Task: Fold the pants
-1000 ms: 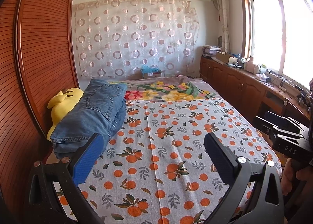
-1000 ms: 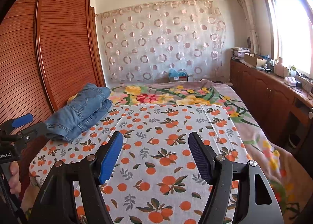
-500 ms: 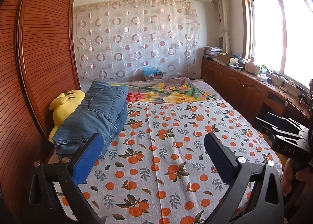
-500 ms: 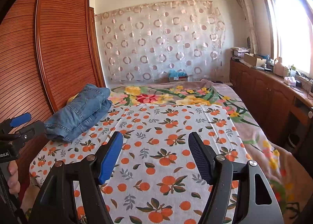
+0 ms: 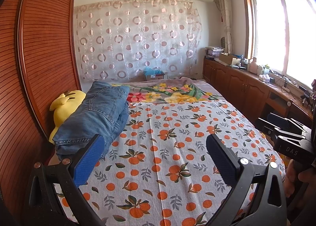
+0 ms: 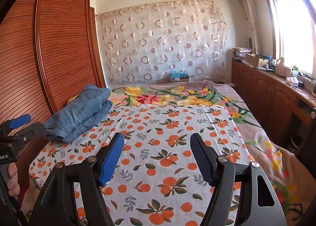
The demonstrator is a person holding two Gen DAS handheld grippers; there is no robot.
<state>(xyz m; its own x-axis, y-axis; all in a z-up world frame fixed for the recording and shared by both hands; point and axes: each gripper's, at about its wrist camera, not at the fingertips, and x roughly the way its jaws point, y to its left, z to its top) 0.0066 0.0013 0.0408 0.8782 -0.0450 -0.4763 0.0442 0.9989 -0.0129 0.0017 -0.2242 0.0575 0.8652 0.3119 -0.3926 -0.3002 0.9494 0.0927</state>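
Bed (image 5: pixel 177 166) fills both views, spread with an orange-fruit print sheet (image 6: pixel 167 147); a floral blanket (image 5: pixel 167 93) shows at the far end. Slatted wooden wardrobe (image 5: pixel 39 58) runs along the bed's left side. Folded blue jeans (image 5: pixel 98 115) lie on the bed's left edge by the wardrobe, partly resting on a yellow plush toy (image 5: pixel 65 105). Long wooden counter (image 6: pixel 276 91) under the window on the right, cluttered with small items. Left hand-held gripper (image 5: pixel 154 153) held above the sheet, jaws wide, nothing between them; its left pad sits near the jeans' near end, contact unclear. Right hand-held gripper (image 6: pixel 157 153) also wide and empty, over mid-sheet, well apart from the jeans.
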